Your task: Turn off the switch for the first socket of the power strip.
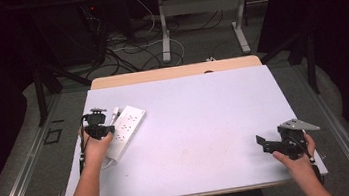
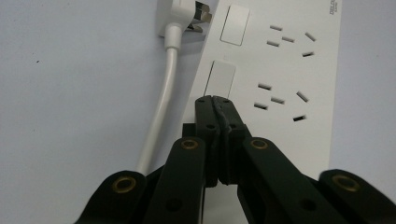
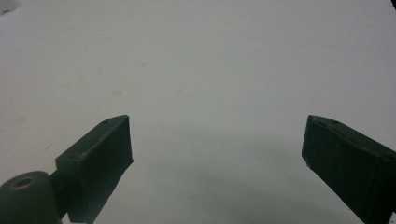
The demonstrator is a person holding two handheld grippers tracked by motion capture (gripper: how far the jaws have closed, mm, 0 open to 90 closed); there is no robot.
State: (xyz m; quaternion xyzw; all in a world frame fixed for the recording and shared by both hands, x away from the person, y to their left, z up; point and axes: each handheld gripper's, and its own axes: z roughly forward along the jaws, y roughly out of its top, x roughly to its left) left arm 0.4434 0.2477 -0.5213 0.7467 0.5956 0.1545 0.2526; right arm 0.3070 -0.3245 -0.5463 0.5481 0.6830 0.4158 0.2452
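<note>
A white power strip (image 1: 126,125) lies at the left of the white table top (image 1: 201,125), angled away from me. In the left gripper view the power strip (image 2: 280,70) shows rocker switches and several sockets, with a white plug (image 2: 187,16) and its cable (image 2: 161,102) lying beside its top left edge. My left gripper (image 2: 214,99) is shut, its tips pressed together with nothing between them, right over the strip's edge by a switch (image 2: 220,79). The same left gripper (image 1: 99,128) sits over the strip's near end. My right gripper (image 1: 263,143) stands open above bare table, jaws wide apart (image 3: 217,140).
Beyond the table's far wooden edge (image 1: 174,72) lie floor cables (image 1: 126,53) and the legs of another table (image 1: 164,28). Dark curtains close off both sides. The person's forearms come in from the bottom edge.
</note>
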